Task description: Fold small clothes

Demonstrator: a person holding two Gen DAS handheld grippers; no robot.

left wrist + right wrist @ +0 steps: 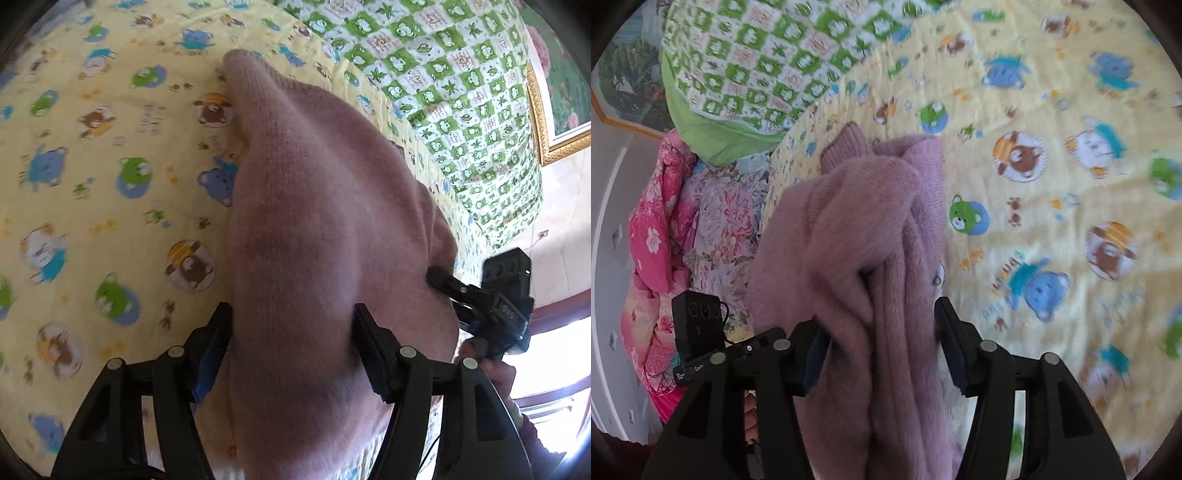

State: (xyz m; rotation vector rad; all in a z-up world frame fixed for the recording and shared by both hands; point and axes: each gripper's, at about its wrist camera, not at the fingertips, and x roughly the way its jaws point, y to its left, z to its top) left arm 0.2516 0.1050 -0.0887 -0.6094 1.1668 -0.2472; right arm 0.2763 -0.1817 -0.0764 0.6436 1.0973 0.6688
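Lying bunched on the yellow bear-print sheet (pixel 110 155), the pink knitted sweater (pixel 314 206) is far from folded; its cuff (pixel 846 147) and loose layers heap up unevenly, with no clean crease showing; the folds themselves seem still to come. Left gripper (pixel 291 343) stands wide with the knit filling the gap between its jaws; right gripper (pixel 879 339) likewise wide around a gathered wad; whether either pinches, I cannot tell. A green checked quilt (pixel 461 74) lies beyond.
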